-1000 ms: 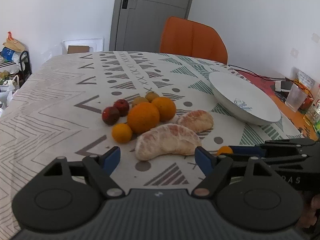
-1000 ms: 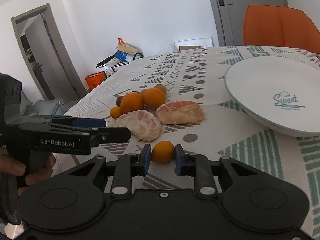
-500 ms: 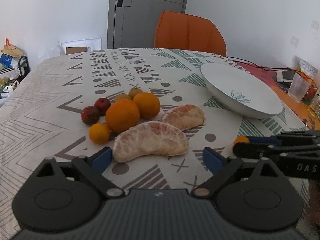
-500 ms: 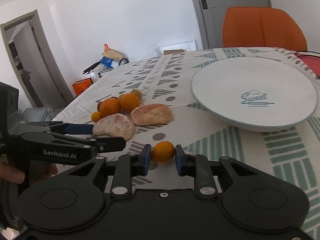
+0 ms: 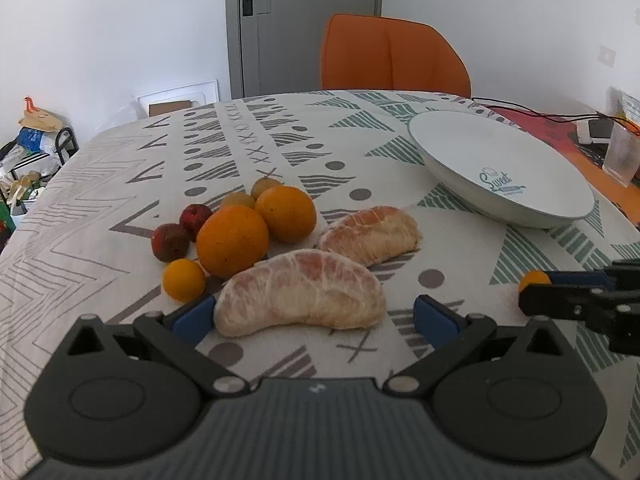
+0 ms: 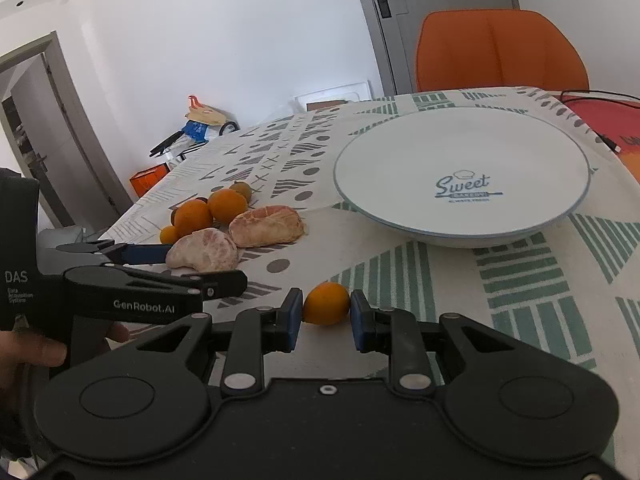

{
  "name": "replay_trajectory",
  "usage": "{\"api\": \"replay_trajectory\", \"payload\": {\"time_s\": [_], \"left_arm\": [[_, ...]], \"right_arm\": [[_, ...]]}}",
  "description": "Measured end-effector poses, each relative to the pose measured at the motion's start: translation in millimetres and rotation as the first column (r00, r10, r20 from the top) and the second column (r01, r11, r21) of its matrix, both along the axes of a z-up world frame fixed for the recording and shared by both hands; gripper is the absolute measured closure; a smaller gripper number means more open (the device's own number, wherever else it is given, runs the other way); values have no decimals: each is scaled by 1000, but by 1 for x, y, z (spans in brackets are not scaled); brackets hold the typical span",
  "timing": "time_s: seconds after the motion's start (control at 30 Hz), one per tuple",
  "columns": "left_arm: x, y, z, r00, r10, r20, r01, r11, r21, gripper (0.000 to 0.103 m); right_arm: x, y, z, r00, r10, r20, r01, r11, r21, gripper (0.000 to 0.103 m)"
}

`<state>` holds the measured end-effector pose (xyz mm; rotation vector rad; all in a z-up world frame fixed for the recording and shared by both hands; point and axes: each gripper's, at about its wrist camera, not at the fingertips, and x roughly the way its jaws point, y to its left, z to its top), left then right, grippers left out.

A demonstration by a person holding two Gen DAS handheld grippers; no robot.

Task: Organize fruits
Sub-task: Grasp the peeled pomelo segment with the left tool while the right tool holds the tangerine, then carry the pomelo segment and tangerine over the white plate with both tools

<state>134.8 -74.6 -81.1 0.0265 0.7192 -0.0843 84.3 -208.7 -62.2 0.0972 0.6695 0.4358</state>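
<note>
Since a second ago I have carried the small orange (image 6: 326,304) away from the fruit pile and nearer the white plate (image 6: 520,216), which now looms larger ahead. My right gripper (image 6: 325,316) pinches that orange between its blue pads, held above the patterned tablecloth (image 6: 520,288). My left gripper (image 5: 314,316) is spread wide, its fingers on either side of the nearer peeled grapefruit piece (image 5: 300,294). Behind it lie a second peeled piece (image 5: 370,234), two big oranges (image 5: 232,240) and other small fruits.
</note>
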Motion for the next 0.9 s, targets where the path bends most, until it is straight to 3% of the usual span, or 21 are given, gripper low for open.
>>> {"api": "replay_trajectory", "payload": {"time_s": [0.1, 0.2, 0.47, 0.9], "left_arm": [[-1, 0, 0, 1000, 10, 2, -10, 1000, 5, 1], [-2, 1, 3, 1000, 20, 8, -20, 1000, 13, 16], [-13, 5, 11, 1000, -15, 12, 16, 999, -38, 17], [-14, -18, 51, 989, -90, 119, 93, 996, -14, 17]], "right_arm": [[0, 0, 0, 1000, -2, 3, 2, 1000, 1, 79], [0, 0, 1, 1000, 1, 8, -1, 1000, 1, 79], [-3, -3, 5, 1000, -7, 25, 7, 1000, -2, 79], [-10, -24, 26, 993, -53, 106, 52, 999, 10, 79]]}}
